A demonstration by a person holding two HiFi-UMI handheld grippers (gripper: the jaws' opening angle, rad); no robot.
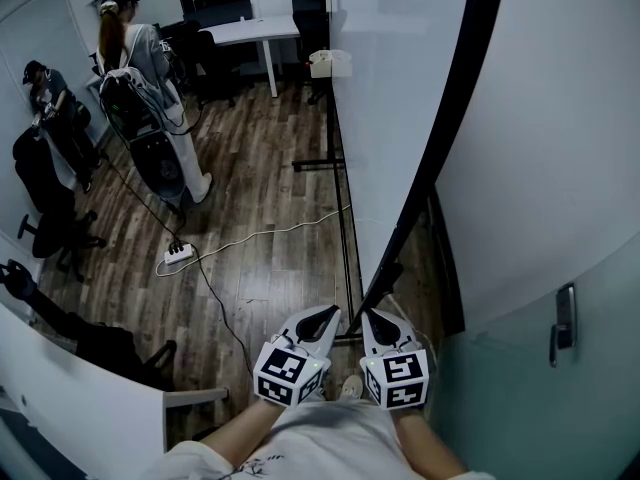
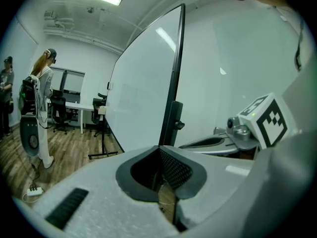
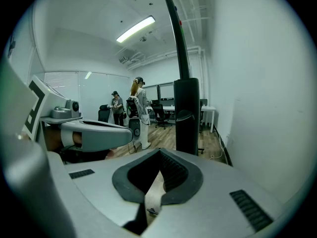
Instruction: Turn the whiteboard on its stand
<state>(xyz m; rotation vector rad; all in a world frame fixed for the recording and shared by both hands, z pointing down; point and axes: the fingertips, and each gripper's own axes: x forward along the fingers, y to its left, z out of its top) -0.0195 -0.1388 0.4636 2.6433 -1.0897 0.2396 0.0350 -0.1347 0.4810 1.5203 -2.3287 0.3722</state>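
Head view: left gripper [image 1: 328,315] and right gripper [image 1: 372,316] sit side by side at 6 o'clock, tips toward 12 o'clock, marker cubes toward the person.

Left gripper view: jaws clenched, pads meeting at the tip, nothing between them.

Right gripper view: jaws likewise clenched and empty. The board's black edge frame [image 3: 187,114] stands upright just past the tips at 12 to 1 o'clock. Cannot tell whether it touches.

Whiteboard [image 1: 395,98]: upright on its stand [image 1: 345,230], seen nearly edge-on. In the head view its long axis runs from the grippers out toward 12 o'clock. The near vertical edge faces the person and the white face looks toward 9 o'clock, into the room. A white wall lies close along its 3 o'clock side. The stand's foot [image 1: 318,164] crosses the wood floor [image 1: 260,208] at the far end.

Farther out:
- power strip [image 1: 178,253] at 9 o'clock, its cable trailing toward the stand
- person with a backpack [image 1: 132,53] at 11 o'clock
- second person [image 1: 45,93] at 10 o'clock
- white desk [image 1: 250,30] at 12 o'clock
- door handle [image 1: 565,320] at 3 o'clock
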